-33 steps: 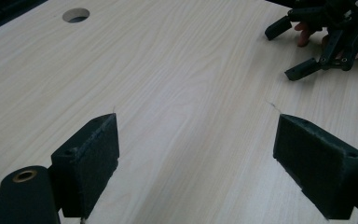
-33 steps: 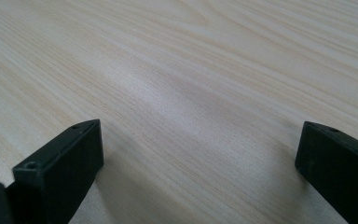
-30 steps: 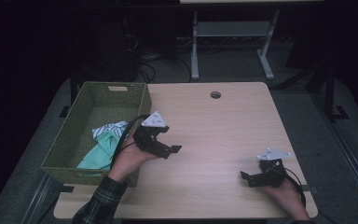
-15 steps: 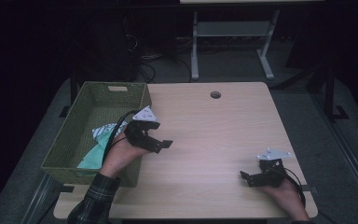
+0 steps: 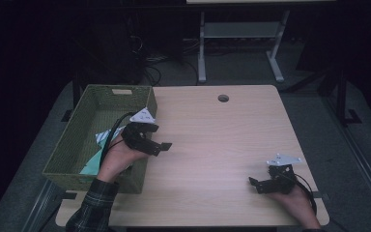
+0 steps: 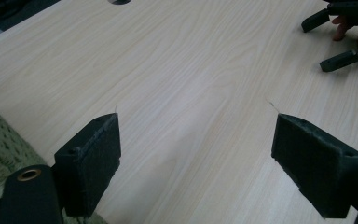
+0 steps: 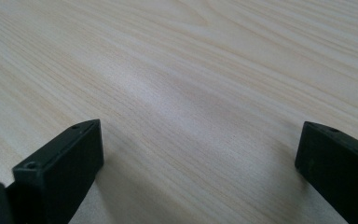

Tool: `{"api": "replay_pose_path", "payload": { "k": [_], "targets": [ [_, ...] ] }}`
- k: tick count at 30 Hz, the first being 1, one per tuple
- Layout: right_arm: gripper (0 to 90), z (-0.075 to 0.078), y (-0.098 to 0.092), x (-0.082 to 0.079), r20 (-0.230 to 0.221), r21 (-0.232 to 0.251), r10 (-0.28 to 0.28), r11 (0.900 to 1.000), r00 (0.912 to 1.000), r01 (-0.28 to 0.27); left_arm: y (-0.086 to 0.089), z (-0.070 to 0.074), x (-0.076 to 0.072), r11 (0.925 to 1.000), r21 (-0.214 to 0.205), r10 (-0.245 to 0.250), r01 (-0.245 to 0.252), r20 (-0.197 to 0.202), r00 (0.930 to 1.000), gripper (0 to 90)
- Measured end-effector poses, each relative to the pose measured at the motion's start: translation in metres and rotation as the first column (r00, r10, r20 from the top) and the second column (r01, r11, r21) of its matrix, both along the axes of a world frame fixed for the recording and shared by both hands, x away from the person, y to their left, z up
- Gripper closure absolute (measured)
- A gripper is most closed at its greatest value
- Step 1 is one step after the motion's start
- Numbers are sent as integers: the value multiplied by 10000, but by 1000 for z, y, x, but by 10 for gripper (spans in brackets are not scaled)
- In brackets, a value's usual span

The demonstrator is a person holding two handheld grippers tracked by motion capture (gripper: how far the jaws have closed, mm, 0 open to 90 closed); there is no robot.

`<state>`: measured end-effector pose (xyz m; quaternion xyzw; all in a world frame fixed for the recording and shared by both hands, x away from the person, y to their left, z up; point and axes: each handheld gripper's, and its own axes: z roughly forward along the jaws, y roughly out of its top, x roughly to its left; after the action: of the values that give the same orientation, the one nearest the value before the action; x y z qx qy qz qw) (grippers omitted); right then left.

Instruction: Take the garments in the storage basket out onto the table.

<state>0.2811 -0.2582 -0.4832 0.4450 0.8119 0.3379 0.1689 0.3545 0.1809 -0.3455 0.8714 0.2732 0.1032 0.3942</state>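
The left gripper [image 5: 160, 146] hangs at the basket's [image 5: 77, 140] right rim, its jaws spread wide and pointing right over bare table [image 5: 212, 145]. Behind the jaws, inside the basket, lies pale green cloth [image 5: 96, 157]. The right gripper [image 5: 254, 184] rests on the table, jaws apart and pointing left, with nothing between them. The two grippers are well apart.

1. Pale rectangular wooden table top [image 5: 222, 140]: it spreads beneath both claws, with the left claw [image 5: 163, 147] over its left part and the right claw [image 5: 255, 185] near its right front corner
2. Small round dark hole in the table top [image 5: 223, 98]: well beyond the left claw, near the far edge
3. White two-legged metal stand [image 5: 241, 43]: on the floor past the table, far from both claws
4. Tangle of black cables [image 5: 149, 63]: on the floor, far beyond the left claw
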Motion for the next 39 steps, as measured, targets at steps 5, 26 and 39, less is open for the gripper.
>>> {"api": "replay_pose_path", "payload": {
  "k": [5,26,39],
  "targets": [
    [4,0,0,0,-4,4,-9,10000,10000,9,7,2,1,9998,-48,206,-207,-46,9998,151],
    [4,0,0,0,-11,17,-19,10000,10000,19,51,9,6,9924,-182,1217,-1215,157,9924,183],
    [4,0,0,0,-5,14,-19,10000,10000,19,83,6,7,9784,-93,2068,-2067,63,9784,235]
  ]
}}
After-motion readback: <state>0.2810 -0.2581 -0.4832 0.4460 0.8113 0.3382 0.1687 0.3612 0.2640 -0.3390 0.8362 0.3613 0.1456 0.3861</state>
